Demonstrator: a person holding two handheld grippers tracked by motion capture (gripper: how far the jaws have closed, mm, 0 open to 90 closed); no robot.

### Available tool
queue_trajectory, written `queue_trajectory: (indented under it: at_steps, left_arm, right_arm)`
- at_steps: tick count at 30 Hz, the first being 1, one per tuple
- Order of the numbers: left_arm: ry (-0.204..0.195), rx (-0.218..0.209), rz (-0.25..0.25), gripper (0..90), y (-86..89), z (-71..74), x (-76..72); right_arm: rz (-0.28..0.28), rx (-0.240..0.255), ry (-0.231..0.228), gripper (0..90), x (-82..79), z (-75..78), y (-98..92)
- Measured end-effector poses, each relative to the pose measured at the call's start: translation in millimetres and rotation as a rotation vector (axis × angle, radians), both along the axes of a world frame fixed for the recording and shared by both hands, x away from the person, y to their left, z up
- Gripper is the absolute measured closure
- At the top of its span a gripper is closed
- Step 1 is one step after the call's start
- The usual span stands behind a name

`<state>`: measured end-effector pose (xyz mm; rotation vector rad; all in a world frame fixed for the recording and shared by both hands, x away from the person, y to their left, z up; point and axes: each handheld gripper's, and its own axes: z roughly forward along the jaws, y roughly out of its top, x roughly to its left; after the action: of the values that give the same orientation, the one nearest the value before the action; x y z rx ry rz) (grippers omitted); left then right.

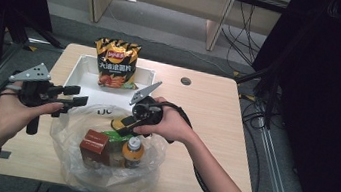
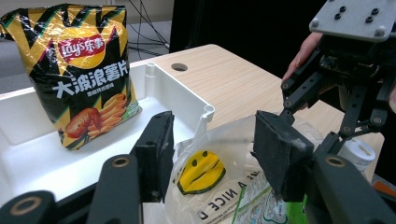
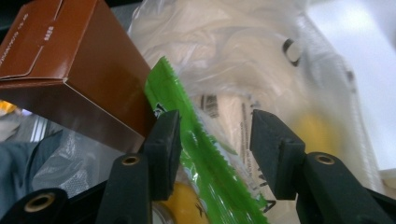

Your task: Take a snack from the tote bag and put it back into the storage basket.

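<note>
A clear plastic bag (image 1: 73,163) lies on the wooden table near its front edge. It holds a brown box (image 1: 94,147), a green packet (image 1: 114,138) and an orange-capped bottle (image 1: 133,152). My right gripper (image 1: 121,125) points down into the bag's mouth. Its jaws stand open, with the green packet (image 3: 196,140) running between them and the brown box (image 3: 70,70) just to their left. My left gripper (image 1: 76,96) hovers open at the bag's left rim. In its view (image 2: 212,135) the bag's film with a yellow smiley (image 2: 201,171) lies between the jaws, untouched.
A white tray (image 1: 78,70) stands behind the bag with a black-and-yellow chips bag (image 1: 115,63) upright in it. A round cable hole (image 1: 185,81) sits in the tabletop to the tray's right. Bare wood lies to the right of the bag.
</note>
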<state>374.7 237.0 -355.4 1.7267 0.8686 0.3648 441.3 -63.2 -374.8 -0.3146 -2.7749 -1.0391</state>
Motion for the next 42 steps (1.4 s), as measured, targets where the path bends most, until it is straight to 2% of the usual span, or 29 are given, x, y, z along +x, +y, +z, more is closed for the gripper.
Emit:
queue_trajectory:
  at_steps: [3, 4, 5, 6, 8, 10, 11, 12, 13, 14, 15, 16, 17, 18, 19, 20, 21, 22, 23, 24, 25, 27, 31, 32, 35, 36, 38, 39, 42]
  left_arm:
    - [0.003, 0.002, -0.002, 47.0, 0.8, -1.6, 1.1]
    - [0.007, 0.001, -0.001, 47.0, 0.7, -2.4, 1.7]
    - [0.007, 0.001, -0.001, 47.0, 0.7, -2.4, 1.7]
    - [0.010, 0.003, 0.002, 47.0, 0.9, -3.6, 2.6]
    - [0.010, 0.004, 0.001, 46.9, 1.2, -4.2, 3.3]
    - [0.015, 0.006, 0.004, 46.7, 1.4, -5.6, 4.5]
    - [0.015, 0.006, 0.004, 46.7, 1.4, -5.6, 4.5]
    - [0.016, 0.006, 0.005, 46.7, 1.3, -6.0, 4.7]
    - [0.017, 0.005, 0.005, 46.6, 1.2, -6.4, 4.7]
    - [0.017, 0.010, 0.005, 46.6, 1.7, -6.5, 4.6]
    - [0.017, 0.010, 0.005, 46.5, 1.7, -6.5, 4.6]
    - [0.019, 0.008, 0.008, 46.5, 1.8, -6.7, 4.4]
    - [0.015, 0.008, 0.006, 46.5, 2.4, -6.9, 4.7]
    - [0.015, 0.008, 0.006, 46.5, 2.4, -6.9, 4.7]
    - [0.015, 0.010, 0.010, 46.5, 2.7, -6.6, 4.4]
    - [0.015, 0.007, 0.011, 46.5, 3.3, -6.7, 4.3]
    - [0.016, 0.006, 0.013, 46.5, 3.4, -6.8, 4.1]
    - [0.016, 0.006, 0.014, 46.5, 3.7, -6.9, 3.9]
    - [0.016, 0.006, 0.014, 46.5, 3.7, -6.9, 3.9]
    - [0.016, 0.008, 0.015, 46.5, 4.1, -7.2, 3.6]
    - [0.012, 0.005, 0.012, 46.5, 4.8, -8.1, 3.4]
    - [0.009, 0.008, 0.020, 46.5, 6.5, -9.3, 2.0]
    - [0.008, -0.002, 0.038, 46.5, 8.8, -12.2, -1.2]
    - [0.007, -0.007, 0.042, 46.5, 9.6, -13.6, -2.0]
    - [0.000, -0.005, 0.057, 46.5, 11.8, -17.8, -3.2]
    - [-0.006, 0.002, 0.063, 46.5, 12.5, -20.4, -3.4]
    - [-0.009, 0.016, 0.069, 46.5, 12.3, -24.4, -3.5]
    - [0.001, 0.022, 0.068, 46.5, 11.1, -27.6, -3.6]
    - [0.028, 0.053, 0.068, 46.9, 8.8, -38.2, -1.4]
  right_arm:
    - [0.030, -0.044, -0.009, 55.6, 3.8, -2.0, 6.3]
    - [0.023, -0.065, 0.019, 55.9, 2.9, -1.6, 7.0]
    - [0.023, -0.065, 0.019, 55.9, 2.9, -1.6, 7.0]
    - [0.050, -0.059, 0.018, 57.9, 4.2, -2.9, 8.9]
    - [0.051, -0.069, 0.017, 58.7, 4.1, -3.0, 9.2]
    - [0.076, -0.073, 0.003, 63.9, 5.4, -4.6, 10.3]
    - [0.047, -0.097, 0.036, 65.6, 2.2, -2.9, 9.6]
    - [0.047, -0.097, 0.036, 65.6, 2.2, -2.9, 9.6]
    - [0.071, -0.092, 0.014, 70.5, 3.8, -5.0, 9.9]
    - [0.096, -0.080, -0.004, 72.2, 5.6, -5.7, 10.2]
    - [0.096, -0.080, -0.004, 72.2, 5.6, -5.7, 10.2]
    - [0.080, -0.102, 0.022, 74.2, 3.7, -4.1, 9.6]
    - [0.097, -0.088, 0.012, 79.3, 4.0, -4.2, 9.9]
    - [0.097, -0.088, 0.012, 79.3, 4.0, -4.2, 9.9]
    - [0.069, -0.126, 0.046, 81.3, 1.1, -1.6, 9.0]
    - [0.130, -0.083, -0.003, 86.5, 4.0, -3.1, 10.4]
    - [0.088, -0.124, 0.030, 88.7, 0.3, -0.1, 9.1]
    - [0.073, -0.140, 0.038, 89.9, -0.8, 1.0, 8.5]
    - [0.104, -0.117, 0.006, 90.0, 1.2, 0.6, 8.8]
    - [0.102, -0.117, 0.002, 90.0, 0.5, 1.1, 8.6]
    - [0.117, -0.095, -0.023, 90.0, 2.0, -0.2, 9.2]
    - [0.129, -0.069, -0.042, 90.0, 3.2, 0.3, 9.1]
    - [0.112, -0.053, -0.049, 90.0, 2.7, 4.6, 7.2]
    - [0.084, -0.058, -0.044, 90.0, 1.9, 9.6, 4.8]
    - [0.082, -0.043, -0.040, 90.0, 2.8, 15.1, 2.7]
    - [0.067, -0.047, -0.030, 90.0, 1.8, 17.9, 1.7]
    - [0.073, -0.018, -0.051, 90.0, 2.4, 25.2, 0.1]
    - [0.077, 0.002, -0.078, 90.0, 3.4, 27.9, -0.4]
    - [0.057, 0.030, -0.077, 90.0, 2.1, 39.3, -3.2]
